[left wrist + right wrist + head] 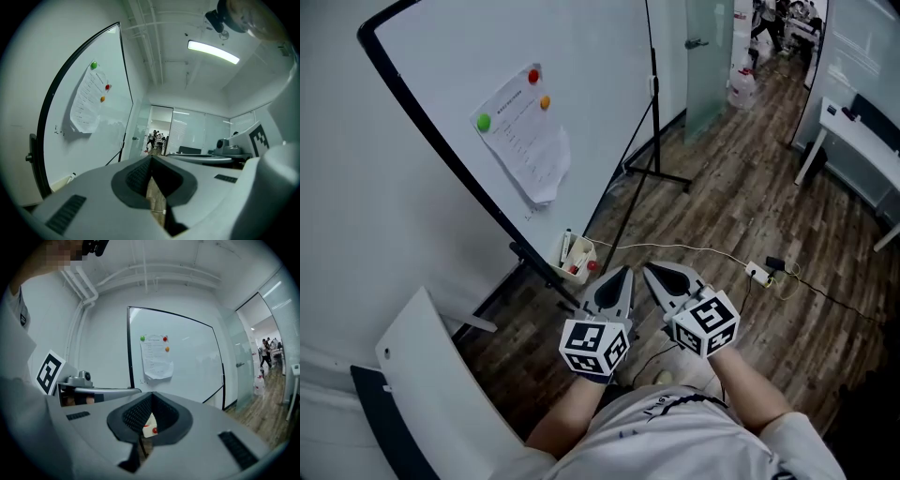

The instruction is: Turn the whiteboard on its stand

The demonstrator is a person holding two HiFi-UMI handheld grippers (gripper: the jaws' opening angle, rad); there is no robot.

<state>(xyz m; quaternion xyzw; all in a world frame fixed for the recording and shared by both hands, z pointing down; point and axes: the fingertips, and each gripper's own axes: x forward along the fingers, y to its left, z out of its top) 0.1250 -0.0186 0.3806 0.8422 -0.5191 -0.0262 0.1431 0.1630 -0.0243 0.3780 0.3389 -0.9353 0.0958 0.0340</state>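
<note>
The whiteboard (pixel 487 56) leans tilted in its black frame at the upper left, and a paper sheet (pixel 525 141) is pinned to it by coloured magnets. A pen tray (pixel 577 255) with markers hangs at its lower edge. The black stand (pixel 654 112) runs down to the wooden floor. My left gripper (pixel 625 271) and right gripper (pixel 648 267) are side by side just short of the tray, touching nothing. Both are shut and empty. The left gripper view shows my left gripper (pixel 151 157) beside the whiteboard (pixel 70 140). My right gripper (pixel 151 393) faces the whiteboard (pixel 187 357) head on.
A white chair back (pixel 431 375) stands close at the lower left. A cable and power strip (pixel 759 272) lie on the floor to the right. A white desk (pixel 862 131) is at the far right, and a glass door (pixel 708 56) stands behind the stand.
</note>
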